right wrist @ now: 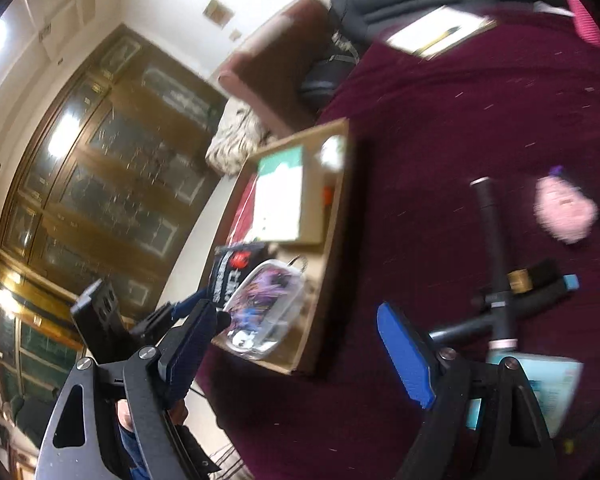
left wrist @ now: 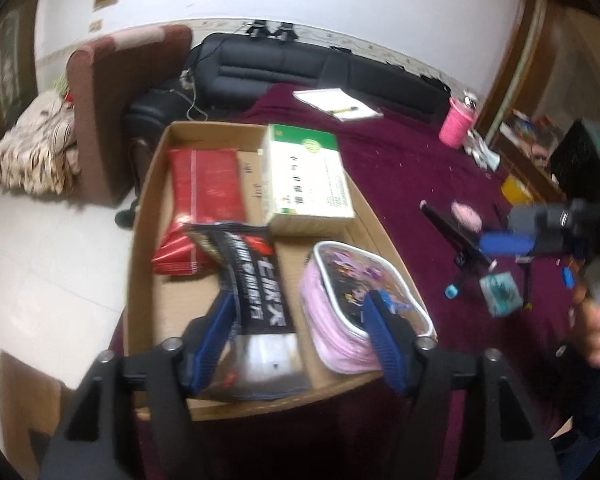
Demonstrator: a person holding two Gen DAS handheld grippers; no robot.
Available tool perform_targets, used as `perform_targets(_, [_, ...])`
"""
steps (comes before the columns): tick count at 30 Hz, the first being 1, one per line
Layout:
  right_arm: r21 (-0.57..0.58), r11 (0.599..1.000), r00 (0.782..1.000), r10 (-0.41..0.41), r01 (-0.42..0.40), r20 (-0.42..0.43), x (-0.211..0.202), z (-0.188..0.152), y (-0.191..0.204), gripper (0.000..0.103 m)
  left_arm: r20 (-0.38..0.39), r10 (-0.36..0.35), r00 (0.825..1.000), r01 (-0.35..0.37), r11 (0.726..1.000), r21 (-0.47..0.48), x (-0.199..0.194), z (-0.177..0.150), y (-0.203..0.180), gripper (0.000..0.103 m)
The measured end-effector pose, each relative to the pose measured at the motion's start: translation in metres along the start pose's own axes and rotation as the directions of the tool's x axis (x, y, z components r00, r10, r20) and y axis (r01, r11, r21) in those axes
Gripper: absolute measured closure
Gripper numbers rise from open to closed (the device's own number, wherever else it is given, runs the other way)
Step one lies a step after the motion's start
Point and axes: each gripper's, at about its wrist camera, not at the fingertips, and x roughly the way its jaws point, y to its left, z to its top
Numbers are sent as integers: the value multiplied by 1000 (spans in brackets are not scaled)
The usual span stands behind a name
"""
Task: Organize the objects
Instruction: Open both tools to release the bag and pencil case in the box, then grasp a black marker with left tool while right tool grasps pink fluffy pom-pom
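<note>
Box: We see a cardboard box (left wrist: pixel 148 216) on the dark red cloth (left wrist: pixel 400 168). It sits at the table's left edge.
Things in the box: A red packet (left wrist: pixel 204 192) lies at 11 o'clock. A green and white carton (left wrist: pixel 306 176) lies at 1 o'clock. A black snack bag (left wrist: pixel 256 292) lies at 6 o'clock. A pink pencil case (left wrist: pixel 340 320) lies at 5 o'clock, right by the box's near wall.
Our left gripper (left wrist: pixel 296 332): Its blue fingers (left wrist: pixel 212 336) are partly open. The black snack bag is between them. The left finger looks like it touches the bag's edge, but the right one is off it, over the pink pencil case. We think the bag is let go.
Our right gripper (right wrist: pixel 308 352): Its fingers are wide open and hold nothing. Only the red cloth is between them.
Still to tidy: A pink fuzzy thing (right wrist: pixel 564 212) sits at 2 o'clock from the right gripper. A small tripod (right wrist: pixel 496 280) stands close by. A teal box (right wrist: pixel 556 384) lies at 4 o'clock.
What could go wrong: The near wall of the box is low. If we lift the left gripper fast, a finger could hook the bag or the pencil case and drag it out. The right gripper could knock the tripod over when it goes for the pink thing, because they stand close.
</note>
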Motion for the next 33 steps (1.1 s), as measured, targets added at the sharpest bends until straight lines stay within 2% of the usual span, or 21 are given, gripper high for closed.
perform_targets(5, [36,999,996,-25,22,86,-41,3,-28,16,-35,134,990,-132,990,49,21,3,-11,32])
perform_targets(8, [59,997,989,-53,45,136,-65,6,-47,16,-52,163,985,-161,986,48,28,4,-13,32])
perform_targets(10, [75,994,980,-97,86,173,-80,5,-62,16,-37,128,991,-127,991,28,21,7,-14,32])
perform_targets(14, [132,964,931,-259,231,259,-107,2,-94,16,13,33,999,-33,999,9,1,18,-25,32])
perform_targets(18, [181,941,896,-330,287,298,-128,3,-122,16,17,-63,998,63,998,28,-3,30,-51,32])
perform_targets(22, [220,924,867,-372,312,331,-146,3,-135,16,-26,-151,988,152,988,41,14,38,-87,32])
perform_targets(25, [266,920,864,-370,290,340,-154,2,-150,16,-85,-231,969,233,972,15,42,46,-117,32])
perform_targets(28, [303,918,875,-353,255,333,-157,0,-161,16,-139,-289,947,287,957,-36,74,58,-143,32])
perform_targets(30, [314,921,883,-334,231,331,-158,-1,-164,16,-165,-314,935,306,949,-72,94,68,-158,32])
perform_targets(33, [310,927,893,-311,210,324,-155,-4,-162,16,-197,-304,932,290,952,-99,123,79,-179,32])
